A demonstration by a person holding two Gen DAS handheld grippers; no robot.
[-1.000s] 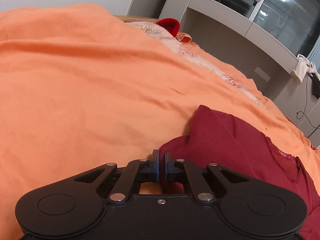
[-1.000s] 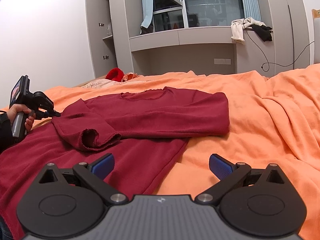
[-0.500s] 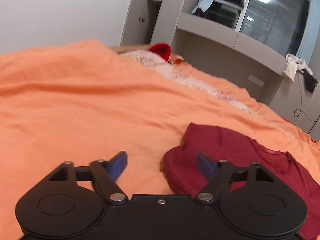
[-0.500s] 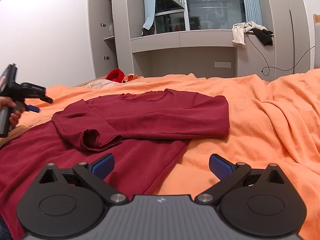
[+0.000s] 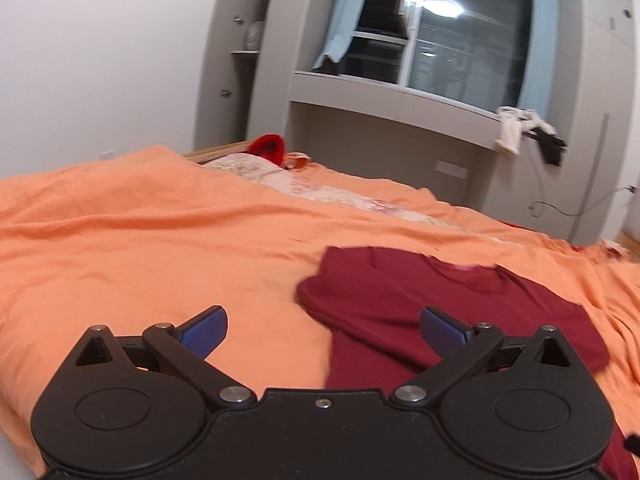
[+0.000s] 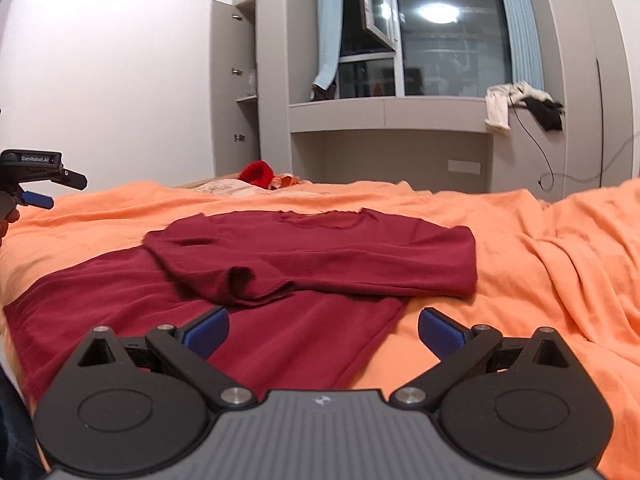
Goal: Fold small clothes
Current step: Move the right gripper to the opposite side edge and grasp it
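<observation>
The dark red top (image 6: pixel 320 248) lies on the bed's orange cover (image 6: pixel 560 272), both sleeves folded in. It looks soft and light; pinch the near hem. Left tongs (image 5: pixel 322 326) are opening, empty; right tongs (image 6: pixel 323 326) are spread, empty.

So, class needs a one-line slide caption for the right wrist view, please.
Right gripper open above a dark red top with one sleeve folded across, spread on an orange bedcover; left gripper opening, empty, at far left.
</observation>
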